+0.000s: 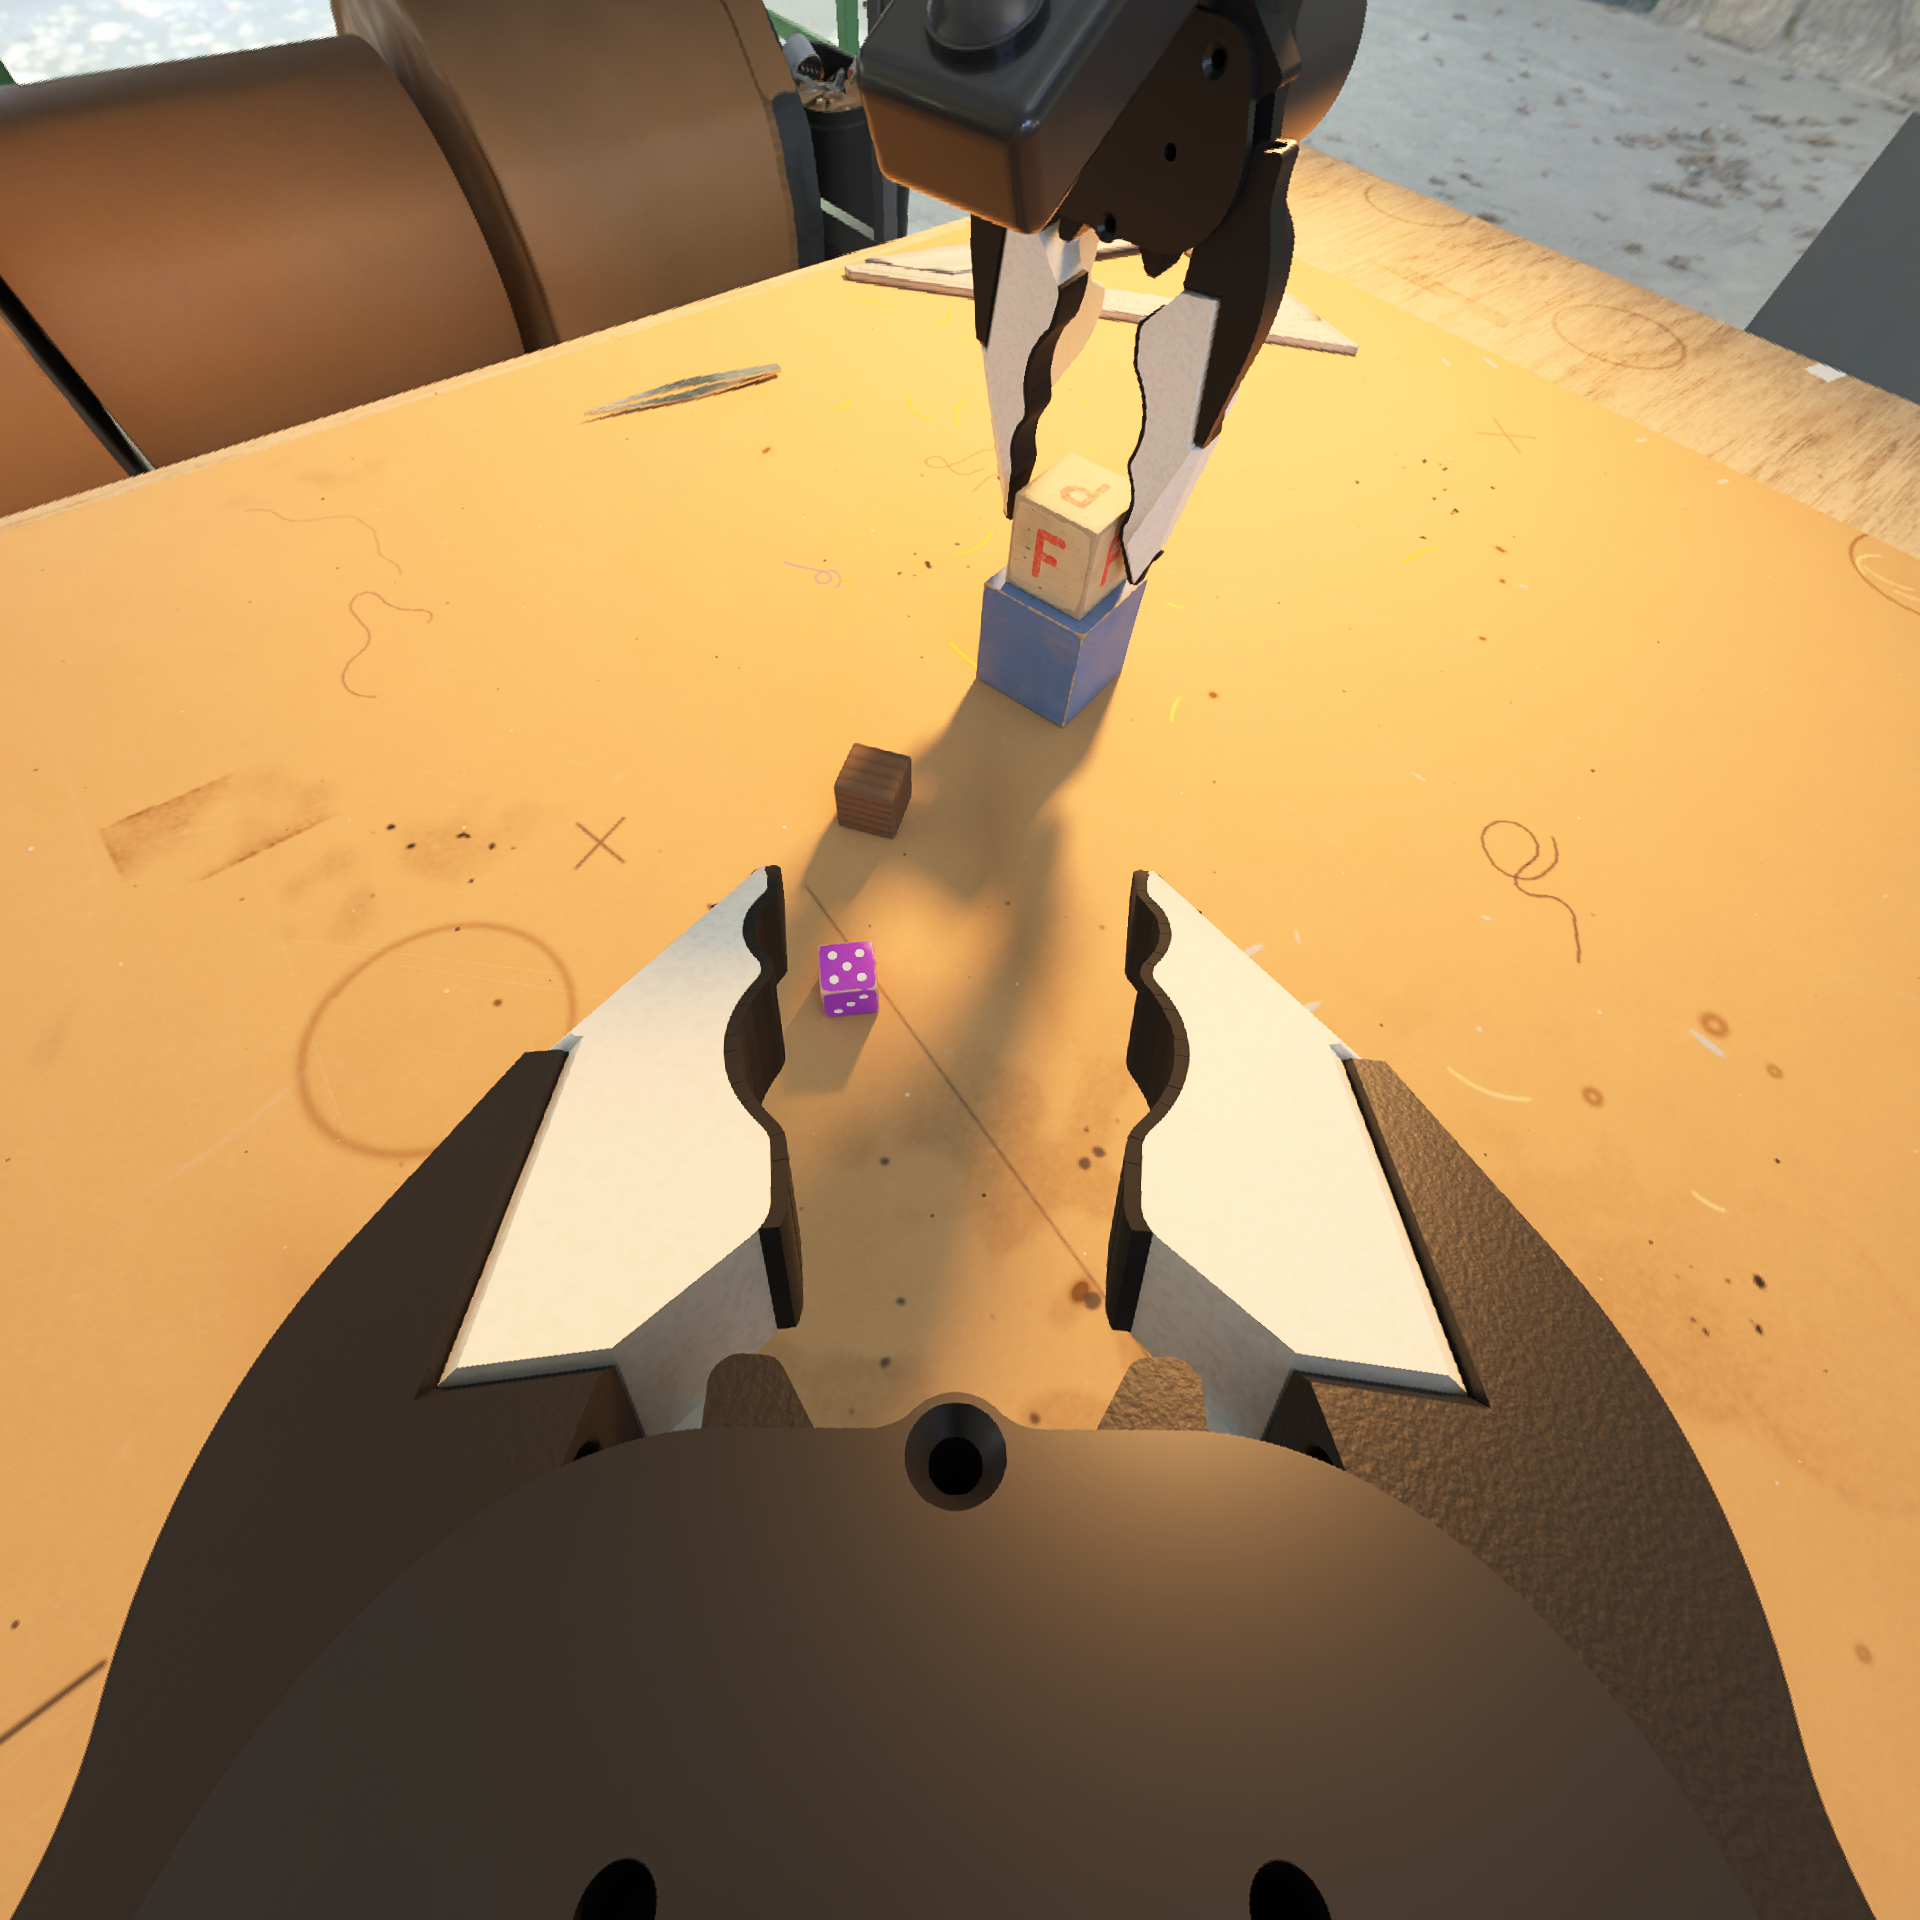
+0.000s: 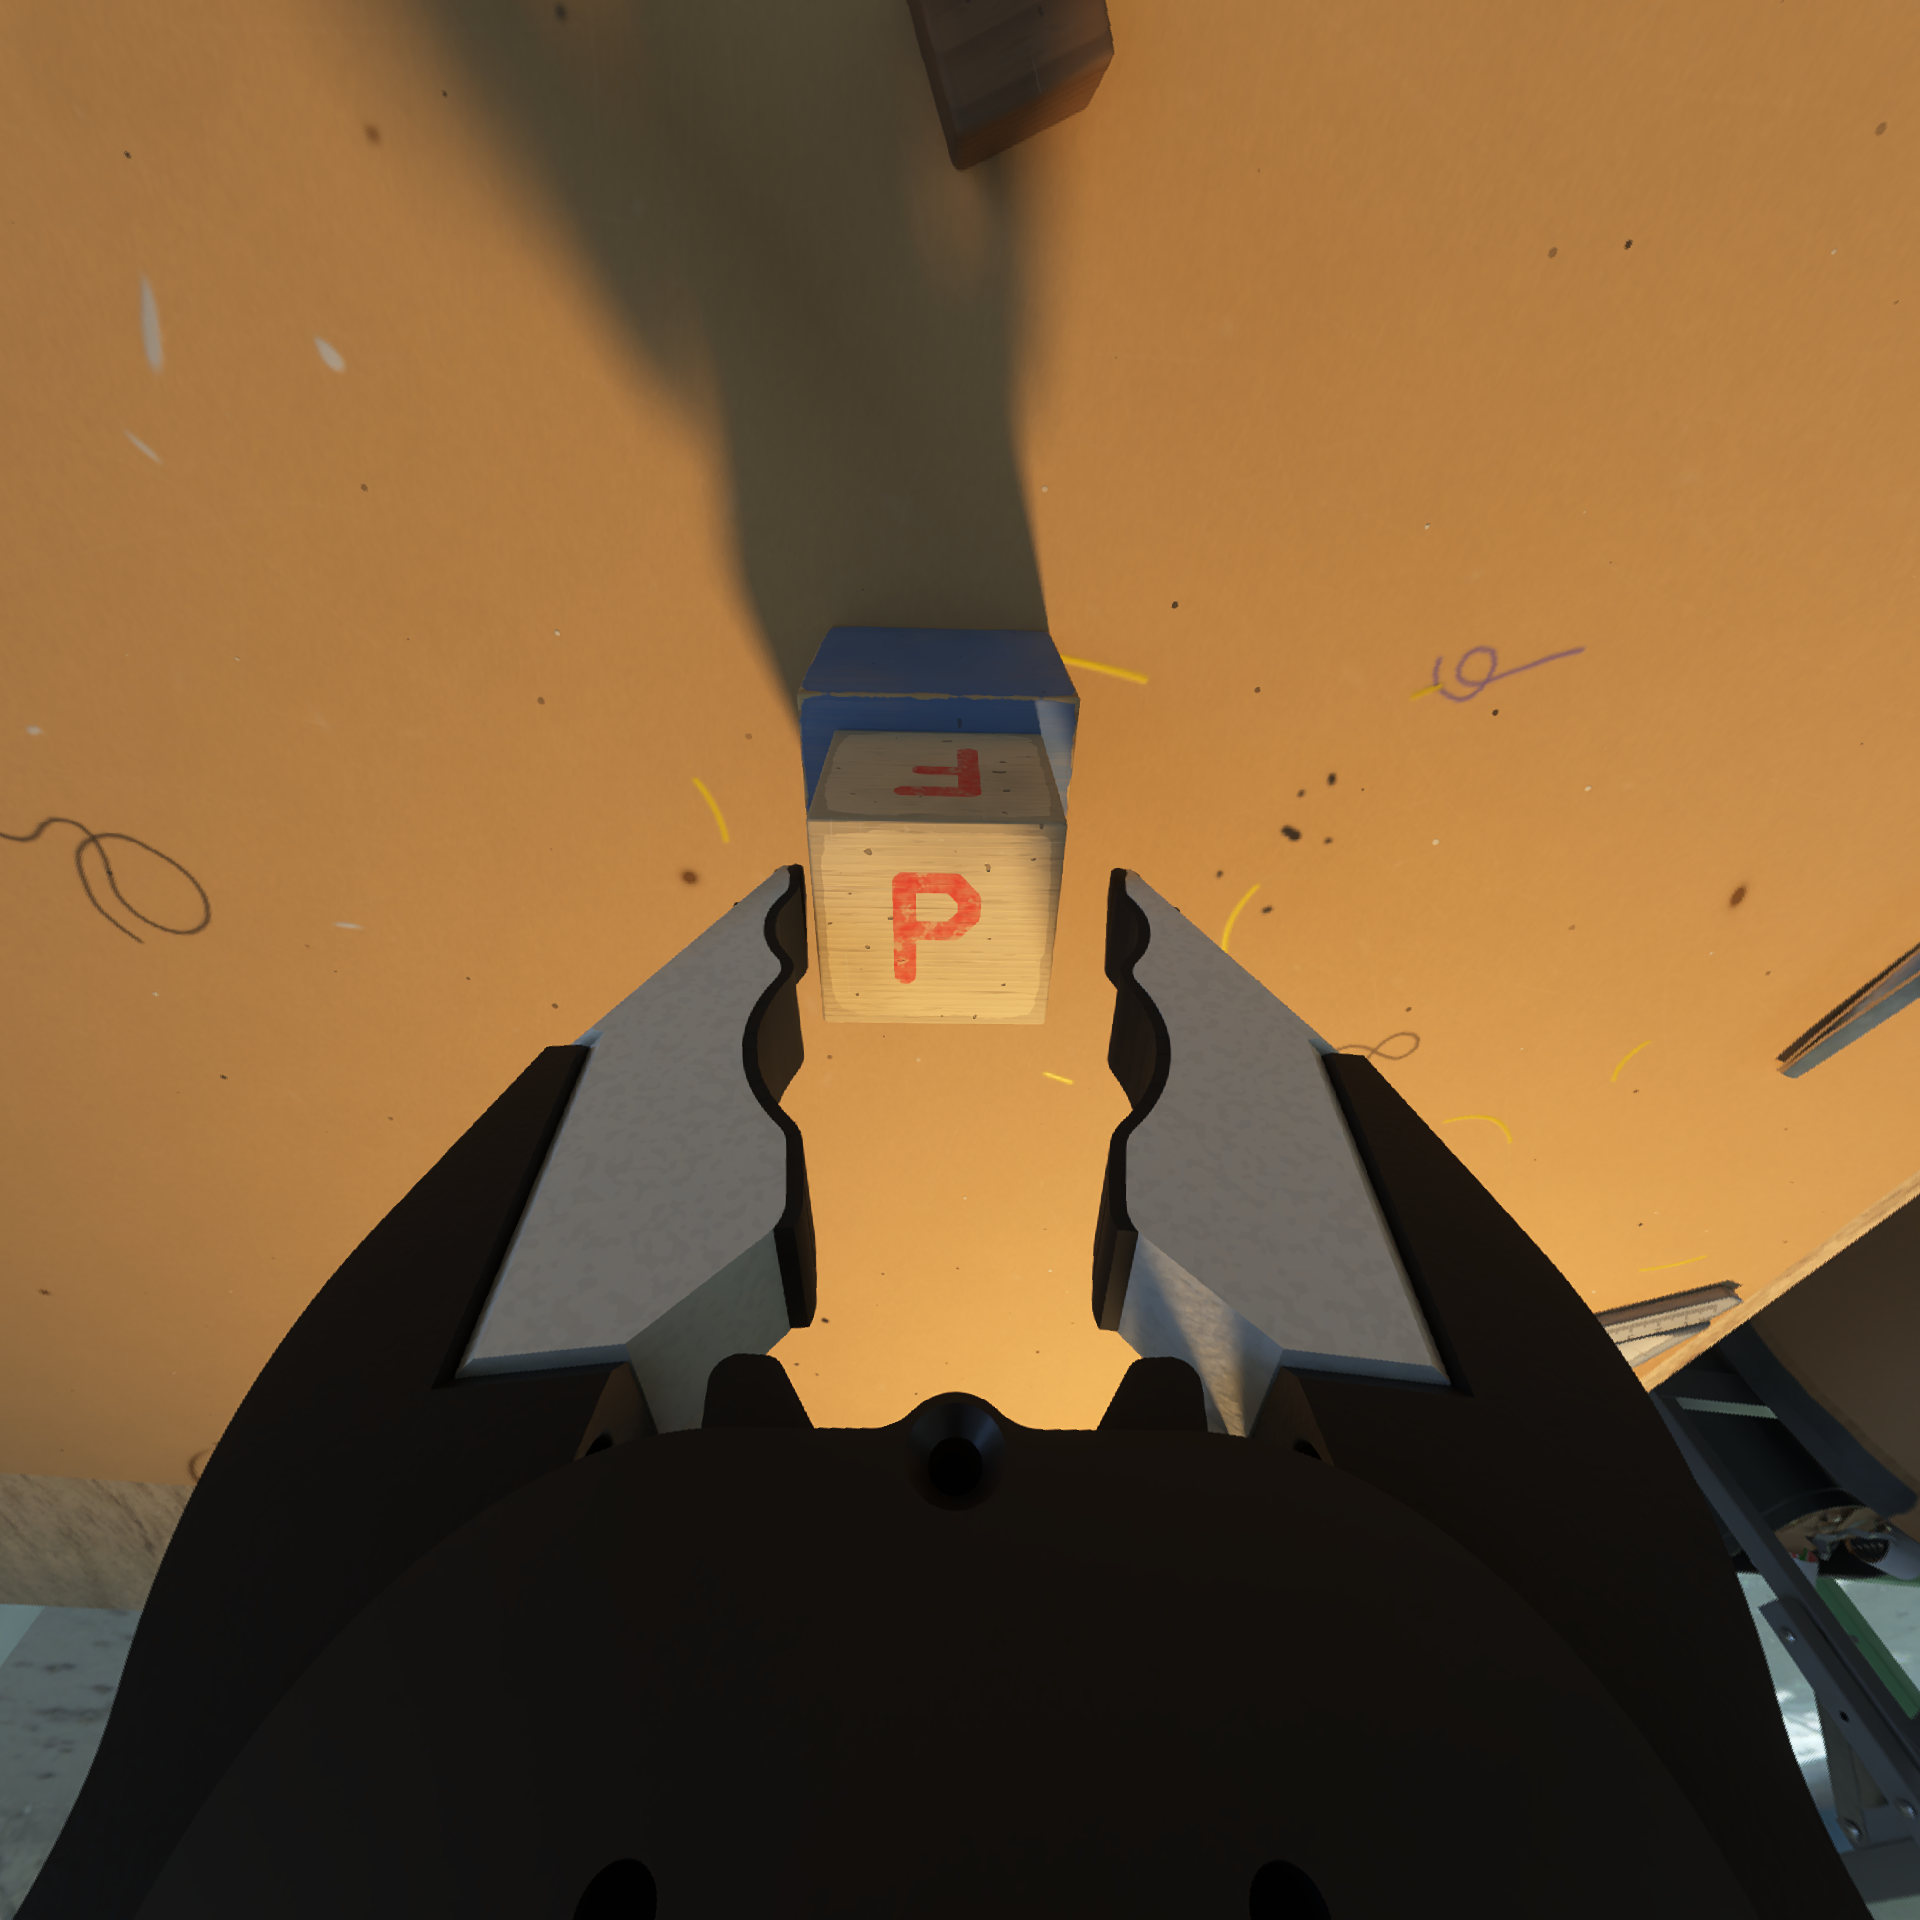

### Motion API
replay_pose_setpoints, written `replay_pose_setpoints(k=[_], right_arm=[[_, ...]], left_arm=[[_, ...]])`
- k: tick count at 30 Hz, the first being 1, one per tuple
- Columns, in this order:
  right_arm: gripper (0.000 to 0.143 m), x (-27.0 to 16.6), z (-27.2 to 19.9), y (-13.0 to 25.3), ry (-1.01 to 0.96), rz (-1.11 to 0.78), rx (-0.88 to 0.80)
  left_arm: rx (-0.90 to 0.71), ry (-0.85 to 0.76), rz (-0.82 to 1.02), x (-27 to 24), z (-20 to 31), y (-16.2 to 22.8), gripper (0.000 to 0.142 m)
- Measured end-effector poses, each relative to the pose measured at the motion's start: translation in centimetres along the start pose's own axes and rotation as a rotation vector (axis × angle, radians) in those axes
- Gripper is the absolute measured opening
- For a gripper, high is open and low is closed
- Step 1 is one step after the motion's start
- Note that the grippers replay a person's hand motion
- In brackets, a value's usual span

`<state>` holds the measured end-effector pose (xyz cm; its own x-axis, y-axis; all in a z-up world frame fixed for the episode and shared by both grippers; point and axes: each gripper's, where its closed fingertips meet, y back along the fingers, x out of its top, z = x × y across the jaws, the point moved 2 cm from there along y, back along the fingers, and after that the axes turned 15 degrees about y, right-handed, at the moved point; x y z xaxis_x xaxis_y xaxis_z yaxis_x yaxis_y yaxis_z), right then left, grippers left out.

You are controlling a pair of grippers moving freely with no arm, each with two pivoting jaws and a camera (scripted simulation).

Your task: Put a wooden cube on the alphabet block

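Note:
A light wooden alphabet block (image 1: 1065,540) with red letters sits on a blue cube (image 1: 1049,655) on the orange table (image 1: 416,623). My right gripper (image 1: 1078,542) hangs over it from above, open, with a finger on each side of the block. In the right wrist view the block (image 2: 935,925) lies between the tips of the right gripper (image 2: 956,873), with a gap on the right side, and the blue cube (image 2: 935,665) is under it. A small dark brown wooden cube (image 1: 873,790) stands nearer, also in the right wrist view (image 2: 1013,73). My left gripper (image 1: 956,883) is open and empty, low over the table.
A purple die (image 1: 847,977) lies by my left gripper's left fingertip. Large brown rolls (image 1: 260,229) stand behind the table at the back left. Flat boards (image 1: 1195,301) and a thin strip (image 1: 686,390) lie at the far side. The table edge runs along the right.

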<state>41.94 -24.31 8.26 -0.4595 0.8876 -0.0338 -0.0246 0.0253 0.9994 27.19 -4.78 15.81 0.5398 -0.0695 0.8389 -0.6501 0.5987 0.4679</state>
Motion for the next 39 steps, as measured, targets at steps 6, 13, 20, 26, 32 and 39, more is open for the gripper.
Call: replay_pose_setpoints(k=[6, 13, 20, 26, 32, 39], right_arm=[[0.087, 1.4, 1.0, 2.7, 0.051, 0.118, -0.067], [0.079, 7.4, 2.5, 3.7, 0.292, 0.195, -0.112], [0.066, 10.6, 3.3, -0.6, 0.374, 0.100, -0.031], [0.057, 11.5, 3.5, -2.8, 0.409, 0.033, 0.015], [0.050, 11.4, 3.8, -3.8, 0.397, 0.011, 0.042], [0.026, 11.2, 4.5, -2.9, 0.325, 0.005, 0.019]], left_arm=[[0.008, 0.001, 0.015, 0.2, -0.1, 0.4, 0.066], [0.044, 0.009, 0.038, 0.4, -0.7, 1.6, 0.066], [0.061, 0.016, 0.061, 0.5, -1.4, 2.5, 0.066], [0.070, 0.025, 0.047, 0.2, -2.0, 2.4, 0.066], [0.069, 0.031, 0.054, 0.3, -2.3, 2.6, 0.066], [0.069, 0.031, 0.042, 0.2, -2.2, 2.3, 0.066]])
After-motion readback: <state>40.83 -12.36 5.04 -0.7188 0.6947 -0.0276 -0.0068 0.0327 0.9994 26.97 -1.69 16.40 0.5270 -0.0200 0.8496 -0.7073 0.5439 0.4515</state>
